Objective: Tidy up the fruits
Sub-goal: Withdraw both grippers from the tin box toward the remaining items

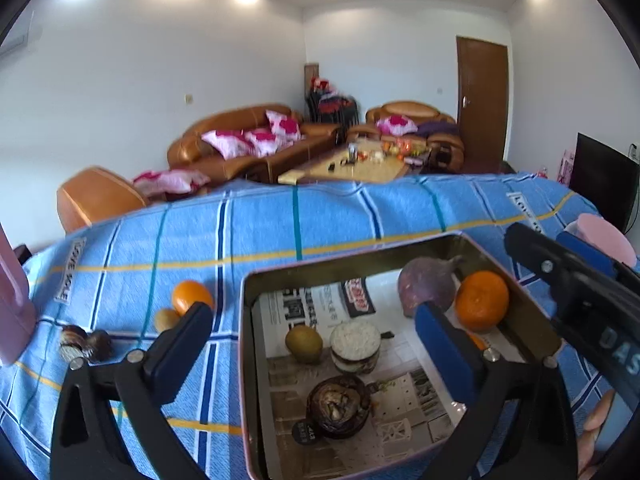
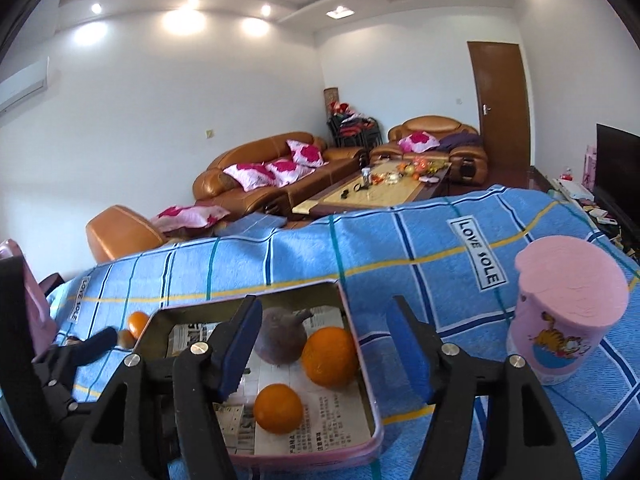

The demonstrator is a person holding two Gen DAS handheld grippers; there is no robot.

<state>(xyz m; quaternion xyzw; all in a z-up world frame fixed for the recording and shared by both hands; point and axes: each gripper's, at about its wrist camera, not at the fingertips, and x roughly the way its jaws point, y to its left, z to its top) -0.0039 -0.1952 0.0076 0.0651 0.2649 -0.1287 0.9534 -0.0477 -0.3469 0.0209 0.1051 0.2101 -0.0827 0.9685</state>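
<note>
White walls, ceiling spotlights, a brown sofa (image 2: 276,168) with pink cushions and a wooden door (image 2: 502,108) are seen behind a table (image 1: 320,216) covered by a blue checked cloth.

On the cloth a shallow tin (image 1: 250,360) lined with newspaper is set. In the left view it is seen to hold a purple fruit (image 1: 428,286) in the far corner, an orange (image 1: 482,300) touching it, a small yellow-green fruit (image 1: 304,343), a round white-topped item (image 1: 355,346) just beside that, and a dark, shrivelled fruit (image 1: 338,406) nearer the camera. In the right view a second orange (image 2: 278,408) is shown lying in the tin, near the first one (image 2: 330,356) but apart from it.

Outside the tin, to its left, another orange (image 1: 191,297) and a small yellow fruit (image 1: 166,319) are left on the cloth, with two dark fruits (image 1: 86,345) farther left. A pink cup (image 2: 568,312) with a cartoon cat is stood on the cloth to the right of the tin.

The left gripper (image 1: 316,334) is held over the tin's near left part, its fingers spread very wide with nothing pinched. The right gripper (image 2: 326,354) is held over the tin's right edge, its fingers parted and nothing gripped; the first orange is seen between them, untouched.
</note>
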